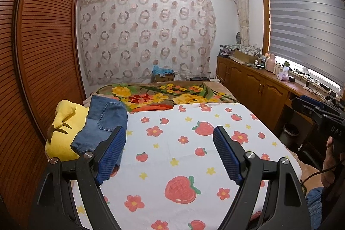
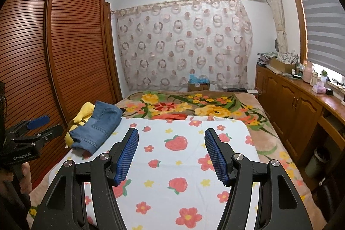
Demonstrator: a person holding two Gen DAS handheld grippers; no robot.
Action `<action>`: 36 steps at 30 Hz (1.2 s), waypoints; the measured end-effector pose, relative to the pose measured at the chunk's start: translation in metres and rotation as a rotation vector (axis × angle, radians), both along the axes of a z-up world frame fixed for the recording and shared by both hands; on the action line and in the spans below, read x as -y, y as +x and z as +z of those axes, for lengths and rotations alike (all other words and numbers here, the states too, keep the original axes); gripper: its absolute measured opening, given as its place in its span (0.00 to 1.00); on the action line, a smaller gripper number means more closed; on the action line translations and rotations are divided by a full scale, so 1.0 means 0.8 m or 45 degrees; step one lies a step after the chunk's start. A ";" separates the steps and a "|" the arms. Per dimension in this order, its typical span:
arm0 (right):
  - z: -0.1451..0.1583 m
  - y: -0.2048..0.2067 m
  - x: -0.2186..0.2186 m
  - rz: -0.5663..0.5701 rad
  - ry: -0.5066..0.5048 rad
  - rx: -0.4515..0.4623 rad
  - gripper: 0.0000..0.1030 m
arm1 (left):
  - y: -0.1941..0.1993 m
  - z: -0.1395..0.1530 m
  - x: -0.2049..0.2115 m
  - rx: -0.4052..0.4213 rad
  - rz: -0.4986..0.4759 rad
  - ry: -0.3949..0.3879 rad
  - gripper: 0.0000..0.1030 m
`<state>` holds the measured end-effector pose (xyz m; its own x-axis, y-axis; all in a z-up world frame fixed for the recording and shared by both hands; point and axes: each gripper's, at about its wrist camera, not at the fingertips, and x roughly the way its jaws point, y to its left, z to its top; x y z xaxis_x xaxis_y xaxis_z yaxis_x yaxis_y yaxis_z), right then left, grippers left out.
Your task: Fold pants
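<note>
Folded blue denim pants point(image 1: 101, 124) lie at the bed's left side, partly on a yellow plush toy point(image 1: 62, 133); they also show in the right wrist view point(image 2: 97, 126). My left gripper point(image 1: 169, 133) is open and empty above the strawberry-print sheet point(image 1: 183, 143), just right of the pants. My right gripper point(image 2: 171, 135) is open and empty over the same sheet point(image 2: 183, 165), to the right of the pants. The left gripper also shows at the left edge of the right wrist view point(image 2: 43, 124).
A brown louvered wardrobe point(image 1: 43, 46) stands along the bed's left. A floral blanket point(image 1: 163, 96) covers the bed's far end. A wooden cabinet point(image 1: 258, 83) with clutter runs along the right under the window. A dark bin point(image 2: 319, 161) stands by it.
</note>
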<state>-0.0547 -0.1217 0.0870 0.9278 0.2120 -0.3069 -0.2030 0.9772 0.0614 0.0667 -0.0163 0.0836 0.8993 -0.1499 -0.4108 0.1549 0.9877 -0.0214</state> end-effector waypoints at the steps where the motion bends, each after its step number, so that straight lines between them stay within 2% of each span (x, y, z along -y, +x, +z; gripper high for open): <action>1: -0.001 0.000 0.000 -0.001 -0.001 0.001 0.64 | 0.000 0.000 0.000 0.000 -0.001 0.000 0.81; 36: -0.002 0.009 0.007 0.005 0.004 -0.010 0.64 | 0.001 -0.004 -0.002 0.000 0.003 -0.001 0.81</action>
<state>-0.0477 -0.1271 0.0852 0.9244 0.2166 -0.3139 -0.2064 0.9763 0.0659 0.0677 -0.0145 0.0808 0.8995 -0.1483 -0.4109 0.1525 0.9880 -0.0226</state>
